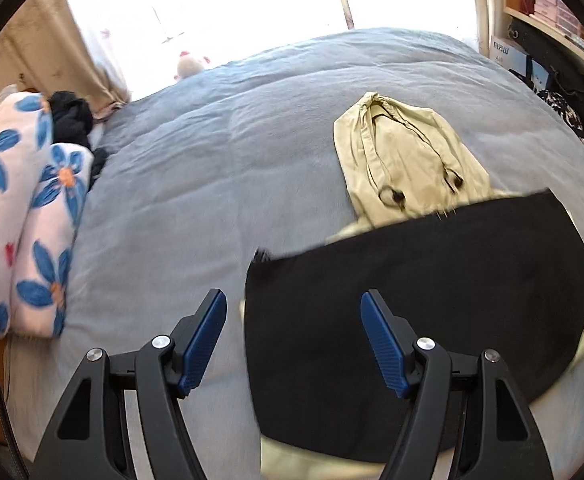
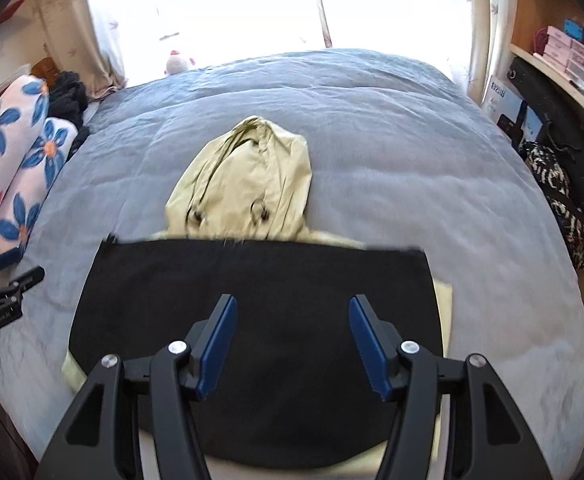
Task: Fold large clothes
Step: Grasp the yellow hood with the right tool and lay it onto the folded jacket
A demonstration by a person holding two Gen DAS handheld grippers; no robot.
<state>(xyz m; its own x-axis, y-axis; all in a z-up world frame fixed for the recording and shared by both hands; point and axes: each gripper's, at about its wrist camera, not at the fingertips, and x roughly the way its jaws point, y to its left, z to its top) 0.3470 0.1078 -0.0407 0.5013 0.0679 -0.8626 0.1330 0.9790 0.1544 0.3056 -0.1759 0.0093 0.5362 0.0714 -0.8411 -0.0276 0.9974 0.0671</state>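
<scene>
At the far left of both views lies a floral quilt (image 1: 20, 208), rolled along the edge of the bed (image 1: 196, 168). In the left wrist view the left tool (image 1: 294, 342) stands open with nothing between its blue pads, over the left edge of the jacket's black panel (image 1: 424, 320). That black panel fills the lower right of this frame and the lower middle of the right wrist view, lying flat on the grey bed cover. The jacket's beige hood (image 2: 248, 184), with its drawcords, sticks out past the panel's far edge toward the window. The right tool (image 2: 293, 346) is also open and empty, above the middle of the panel. A shelf (image 2: 564, 56) sits at the upper right.

The jacket looks soft and limp, light enough to lift by a pinch (though the shell may be slippery). Corners or a side hem of the black panel seem the best places to take hold, one tool on each, so the cloth stays taut while folding.
</scene>
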